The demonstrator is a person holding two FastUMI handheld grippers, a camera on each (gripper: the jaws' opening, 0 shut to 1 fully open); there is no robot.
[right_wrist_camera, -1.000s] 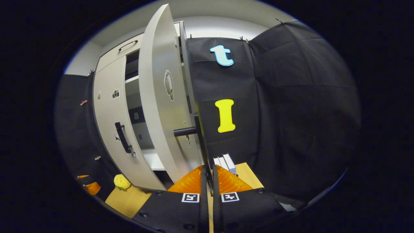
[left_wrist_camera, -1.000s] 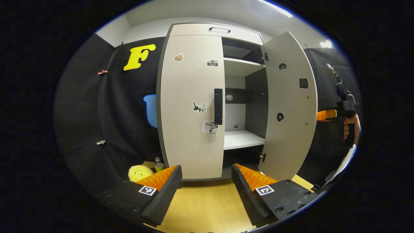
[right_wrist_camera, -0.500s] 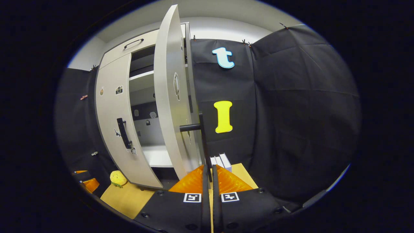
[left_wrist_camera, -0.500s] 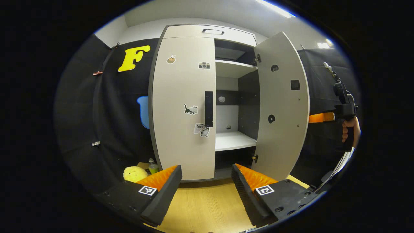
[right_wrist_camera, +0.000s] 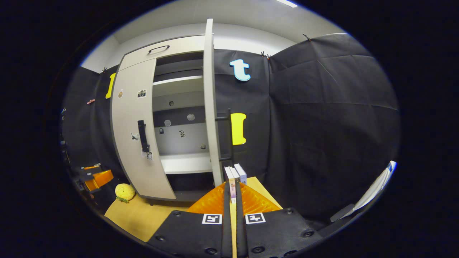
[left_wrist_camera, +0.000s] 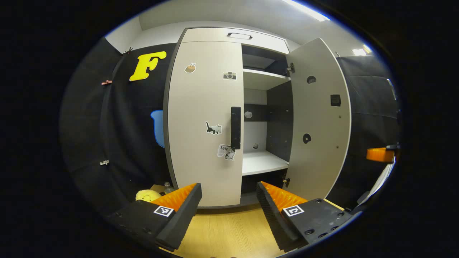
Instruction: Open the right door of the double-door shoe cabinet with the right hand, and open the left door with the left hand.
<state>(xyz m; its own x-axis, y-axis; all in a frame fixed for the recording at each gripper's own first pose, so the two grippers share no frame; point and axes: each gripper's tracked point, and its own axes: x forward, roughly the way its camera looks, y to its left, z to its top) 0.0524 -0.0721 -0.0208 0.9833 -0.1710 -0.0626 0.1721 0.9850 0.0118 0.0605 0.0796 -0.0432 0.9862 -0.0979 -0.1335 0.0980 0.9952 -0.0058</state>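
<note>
Reaching for the closed left door (left_wrist_camera: 204, 125), the left tongs (left_wrist_camera: 228, 211), held apart and well short of it, are best centred on the slim black bar handle (left_wrist_camera: 235, 127) at its inner edge and closed squarely. The right door (left_wrist_camera: 319, 118), a flat matte panel, is swung wide, while the right tongs (right_wrist_camera: 232, 211) are pressed together, empty.

Right gripper (right_wrist_camera: 232, 200): fingers closed together, nothing between them
Right door (right_wrist_camera: 211, 107): swung open, edge-on
Left door (right_wrist_camera: 134, 129): closed
Books (right_wrist_camera: 236, 175): upright on bench (right_wrist_camera: 140, 218), beside right door
Plush (right_wrist_camera: 124, 192): on bench, left
</note>
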